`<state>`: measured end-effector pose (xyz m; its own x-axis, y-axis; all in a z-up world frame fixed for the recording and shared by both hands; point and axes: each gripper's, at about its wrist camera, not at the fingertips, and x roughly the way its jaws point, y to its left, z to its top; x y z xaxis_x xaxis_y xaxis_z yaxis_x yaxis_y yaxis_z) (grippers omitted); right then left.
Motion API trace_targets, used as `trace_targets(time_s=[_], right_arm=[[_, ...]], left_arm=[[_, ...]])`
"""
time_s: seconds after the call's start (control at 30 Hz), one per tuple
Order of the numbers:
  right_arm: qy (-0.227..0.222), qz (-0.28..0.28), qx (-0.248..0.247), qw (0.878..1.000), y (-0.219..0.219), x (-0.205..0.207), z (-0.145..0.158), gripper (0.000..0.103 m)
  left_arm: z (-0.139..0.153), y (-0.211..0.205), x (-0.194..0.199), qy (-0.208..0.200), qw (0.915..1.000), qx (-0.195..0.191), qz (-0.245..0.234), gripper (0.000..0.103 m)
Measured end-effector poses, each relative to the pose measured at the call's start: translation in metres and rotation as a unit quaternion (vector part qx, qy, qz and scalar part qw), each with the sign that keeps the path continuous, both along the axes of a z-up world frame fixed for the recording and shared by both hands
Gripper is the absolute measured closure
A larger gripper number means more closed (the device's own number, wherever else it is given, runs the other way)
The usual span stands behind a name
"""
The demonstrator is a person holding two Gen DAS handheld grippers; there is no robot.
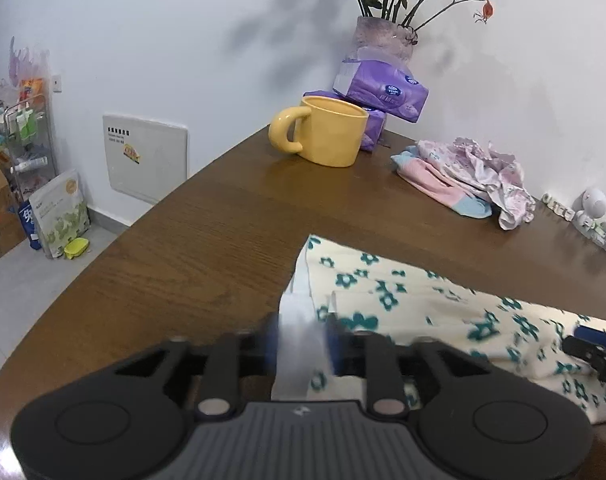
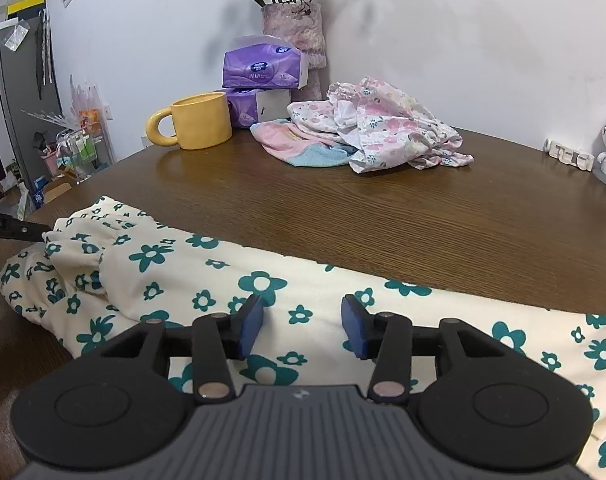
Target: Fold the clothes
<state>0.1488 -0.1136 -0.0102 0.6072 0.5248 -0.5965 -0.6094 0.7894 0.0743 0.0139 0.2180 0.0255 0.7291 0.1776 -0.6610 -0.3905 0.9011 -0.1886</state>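
Brown table (image 2: 383,220), floral garment (image 2: 303,284), left tool (image 1: 301,344) clamping its edge, right tool (image 2: 301,328) apart

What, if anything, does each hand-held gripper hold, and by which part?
Right hand-held gripper: nothing; jaws open above the floral garment. Left hand-held gripper: the garment's white edge lies between its pads, but blur hides whether they grip.
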Motion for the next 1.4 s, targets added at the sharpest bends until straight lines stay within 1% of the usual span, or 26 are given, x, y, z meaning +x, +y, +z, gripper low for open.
trace_targets(time_s=[0.13, 0.23, 0.3, 0.33, 0.37, 0.4, 0.5, 0.67, 0.73, 0.8, 0.83, 0.87, 0.9, 0.97, 1.03, 1.1, 1.23, 1.33, 1.4], right_arm=[[0.002, 0.001, 0.002, 1.000, 0.000, 0.000, 0.001, 0.057], [0.004, 0.006, 0.006, 1.000, 0.000, -0.002, 0.003, 0.056], [0.003, 0.010, 0.005, 1.000, 0.001, -0.005, 0.004, 0.055], [0.002, 0.011, 0.004, 1.000, 0.001, -0.006, 0.004, 0.055], [0.001, 0.012, 0.003, 1.000, 0.001, -0.007, 0.003, 0.055], [0.001, 0.012, 0.003, 1.000, 0.000, -0.008, 0.003, 0.055], [0.000, 0.011, 0.002, 1.000, -0.001, -0.009, 0.003, 0.055], [-0.010, 0.011, -0.009, 1.000, 0.001, -0.012, 0.001, 0.055], [-0.013, 0.010, -0.007, 1.000, 0.000, -0.013, -0.001, 0.055], [-0.014, 0.007, -0.005, 1.000, -0.001, -0.015, -0.001, 0.055], [-0.013, 0.006, -0.002, 1.000, -0.003, -0.015, -0.001, 0.055], [-0.010, 0.004, 0.004, 1.000, -0.005, -0.015, 0.000, 0.055], [-0.008, 0.002, 0.009, 1.000, -0.008, -0.016, 0.001, 0.055], [-0.008, -0.002, 0.012, 1.000, -0.012, -0.017, 0.003, 0.054], [-0.012, -0.005, 0.009, 1.000, -0.016, -0.020, 0.004, 0.054], [-0.015, -0.008, 0.005, 1.000, -0.021, -0.024, 0.006, 0.054], [-0.016, -0.005, -0.001, 1.000, -0.031, -0.029, 0.006, 0.053], [-0.017, 0.020, -0.006, 1.000, -0.034, -0.029, 0.007, 0.053], [-0.015, 0.039, -0.011, 0.999, -0.036, -0.027, 0.008, 0.053]], left_arm=[[-0.002, -0.008, -0.016, 0.003, 0.9997, -0.021, -0.011, 0.058], [-0.004, -0.016, -0.019, 0.011, 0.9997, -0.007, -0.020, 0.058], [-0.006, -0.021, -0.019, 0.016, 0.9995, 0.010, -0.025, 0.062], [-0.007, -0.022, -0.019, 0.018, 0.9993, 0.020, -0.027, 0.067], [-0.008, -0.024, -0.019, 0.020, 0.9989, 0.031, -0.029, 0.082], [-0.008, -0.025, -0.019, 0.022, 0.9984, 0.042, -0.030, 0.091], [-0.009, -0.028, -0.020, 0.023, 0.9977, 0.056, -0.031, 0.095], [-0.010, -0.035, -0.019, 0.027, 0.9956, 0.087, -0.023, 0.096], [-0.010, -0.034, -0.020, 0.025, 0.9963, 0.081, -0.017, 0.095], [-0.008, -0.033, -0.023, 0.020, 0.9972, 0.071, -0.008, 0.088], [-0.008, -0.033, -0.025, 0.018, 0.9976, 0.067, -0.003, 0.086], [-0.007, -0.033, -0.027, 0.016, 0.9978, 0.064, 0.000, 0.079], [-0.006, -0.034, -0.029, 0.014, 0.9979, 0.063, 0.003, 0.070], [-0.004, -0.036, -0.034, 0.010, 0.9981, 0.061, 0.005, 0.062], [-0.003, -0.038, -0.036, 0.009, 0.9982, 0.060, 0.002, 0.061], [-0.002, -0.041, -0.037, 0.010, 0.9984, 0.056, -0.003, 0.057], [-0.008, -0.042, -0.035, 0.021, 0.9977, 0.065, 0.004, 0.059], [-0.010, -0.042, -0.033, 0.025, 0.9967, 0.077, 0.000, 0.070], [-0.011, -0.044, -0.032, 0.027, 0.9960, 0.085, -0.011, 0.080]])
